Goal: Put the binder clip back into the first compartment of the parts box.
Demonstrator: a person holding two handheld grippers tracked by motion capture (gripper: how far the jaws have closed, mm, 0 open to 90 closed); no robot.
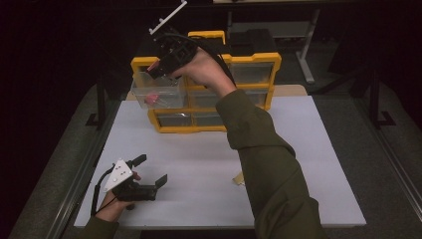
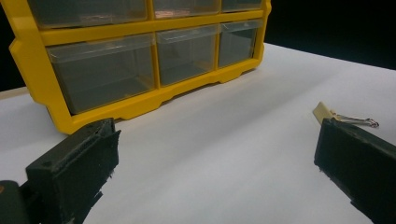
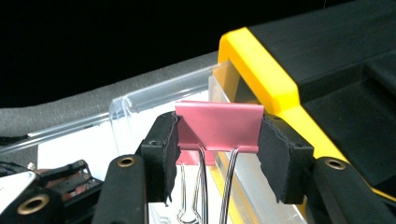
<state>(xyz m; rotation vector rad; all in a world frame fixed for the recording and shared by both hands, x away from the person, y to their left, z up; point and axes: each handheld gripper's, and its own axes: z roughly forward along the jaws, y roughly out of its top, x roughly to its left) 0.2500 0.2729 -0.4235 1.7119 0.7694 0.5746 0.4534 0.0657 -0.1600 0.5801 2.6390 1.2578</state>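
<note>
Nearest, the left tongs rest gaping wide on the white counter. A beige binder clip lies just beyond them. Farther back, the right tongs pinch a pink binder clip above the pulled-out clear drawer of a yellow drawer organizer. Dark room behind.

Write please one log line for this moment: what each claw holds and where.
right claw: shut on pink binder clip, above open clear drawer of yellow organizer | left claw: open, empty, low over white table | beige binder clip: lying on table
</note>
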